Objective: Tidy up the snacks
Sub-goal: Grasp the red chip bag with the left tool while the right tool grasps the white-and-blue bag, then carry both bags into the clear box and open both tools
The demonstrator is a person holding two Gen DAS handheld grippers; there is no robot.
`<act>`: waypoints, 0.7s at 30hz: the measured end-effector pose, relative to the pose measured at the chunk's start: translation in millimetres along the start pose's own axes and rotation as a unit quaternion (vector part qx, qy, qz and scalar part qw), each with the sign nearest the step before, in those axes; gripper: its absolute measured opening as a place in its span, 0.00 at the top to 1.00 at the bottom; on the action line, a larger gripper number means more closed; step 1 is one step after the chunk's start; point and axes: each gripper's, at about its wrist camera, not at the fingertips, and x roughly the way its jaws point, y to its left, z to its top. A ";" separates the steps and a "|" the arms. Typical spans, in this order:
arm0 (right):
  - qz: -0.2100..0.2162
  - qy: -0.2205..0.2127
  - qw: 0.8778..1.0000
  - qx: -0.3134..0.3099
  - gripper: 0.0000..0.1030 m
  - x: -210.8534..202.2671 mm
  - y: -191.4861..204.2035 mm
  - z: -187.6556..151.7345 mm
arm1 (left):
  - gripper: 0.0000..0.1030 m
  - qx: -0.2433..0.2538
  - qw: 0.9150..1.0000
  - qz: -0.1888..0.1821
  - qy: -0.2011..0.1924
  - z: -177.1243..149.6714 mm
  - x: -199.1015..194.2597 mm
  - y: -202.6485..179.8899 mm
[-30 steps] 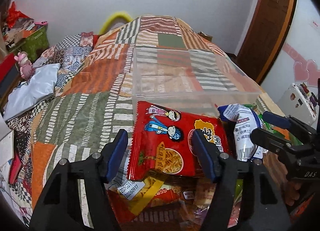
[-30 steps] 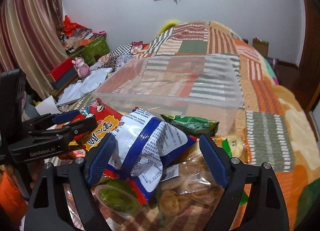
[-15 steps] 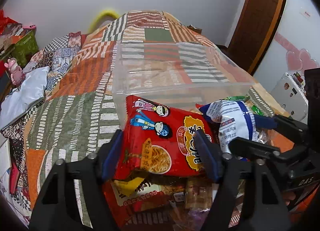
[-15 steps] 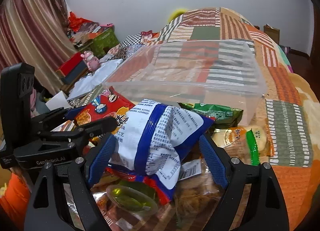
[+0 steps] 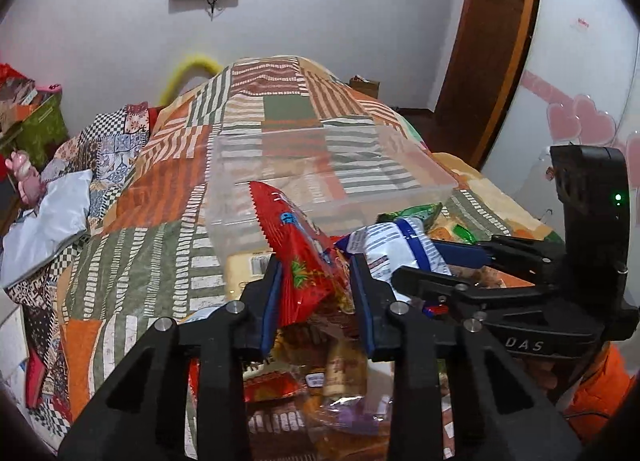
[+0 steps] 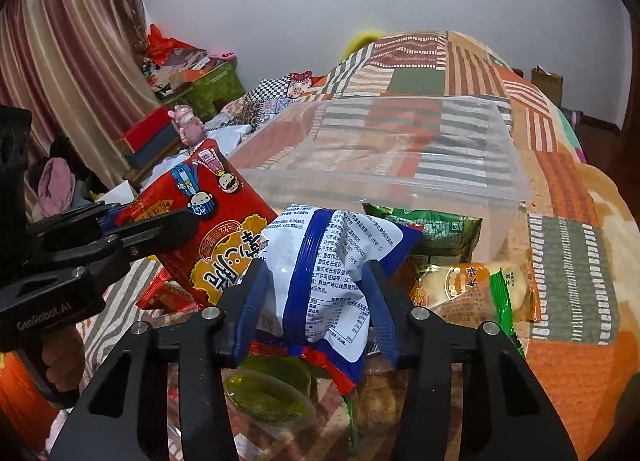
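Note:
A red snack bag [image 5: 298, 249] stands crumpled and tilted up between the pads of my left gripper [image 5: 317, 273], whose jaws are closing on it. The same red snack bag [image 6: 212, 221] shows in the right wrist view, lifted off the pile. My right gripper [image 6: 315, 275] is closing on a blue and white snack bag [image 6: 320, 245], which bunches up between its pads. From the left wrist view, that blue and white snack bag [image 5: 396, 245] sits just right of the red one. A clear plastic box [image 5: 332, 201] stands right behind both bags on the bed.
Loose snacks lie heaped under the grippers: a green packet [image 6: 430, 229], an orange and green cracker pack [image 6: 472, 287], a green jelly cup [image 6: 268, 393]. A patchwork quilt [image 5: 132, 261] covers the bed. Clutter lies off the left side, and a brown door [image 5: 492, 45] is at the far right.
Both grippers have narrowed onto their bags. The red bag has crumpled and tipped upright as the left gripper rose. The blue and white bag has bunched up between the right pads.

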 end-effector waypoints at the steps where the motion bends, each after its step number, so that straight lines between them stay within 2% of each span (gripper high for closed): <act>1: 0.000 0.000 1.000 -0.001 0.56 0.0 0.2 -0.4 | 0.62 0.000 1.000 0.002 0.004 0.4 3.1 -1.2; 4: 0.002 0.002 1.000 -0.001 0.56 -0.2 0.0 -0.9 | 0.54 -0.004 1.000 0.008 0.016 -1.9 12.3 -2.7; 8: 0.010 0.011 1.000 0.008 0.54 1.3 -1.6 -1.0 | 0.51 -0.011 0.999 0.015 0.034 -6.6 24.5 -2.0; 9: 0.009 0.012 1.000 0.011 0.50 1.8 -1.5 -1.6 | 0.50 -0.018 0.999 0.013 0.041 -7.8 28.7 0.2; 10: 0.007 0.015 1.000 0.013 0.42 3.2 -1.2 -2.0 | 0.50 -0.025 0.998 0.007 0.049 -8.7 32.7 2.3; 12: 0.004 0.016 1.000 0.013 0.40 5.2 -0.2 -2.4 | 0.50 -0.050 0.996 -0.019 0.070 -11.0 41.8 8.7; 14: 0.006 0.015 1.000 0.009 0.39 5.6 1.7 -1.9 | 0.54 -0.056 0.996 -0.024 0.065 -10.8 40.7 10.5; 17: 0.008 0.012 1.000 0.001 0.43 5.9 4.8 -2.2 | 0.64 -0.051 0.997 -0.023 0.045 -8.3 30.9 8.4; 21: 0.005 0.001 1.000 -0.002 0.59 1.9 5.7 -2.2 | 0.71 -0.044 0.999 -0.017 0.023 -6.2 17.9 5.1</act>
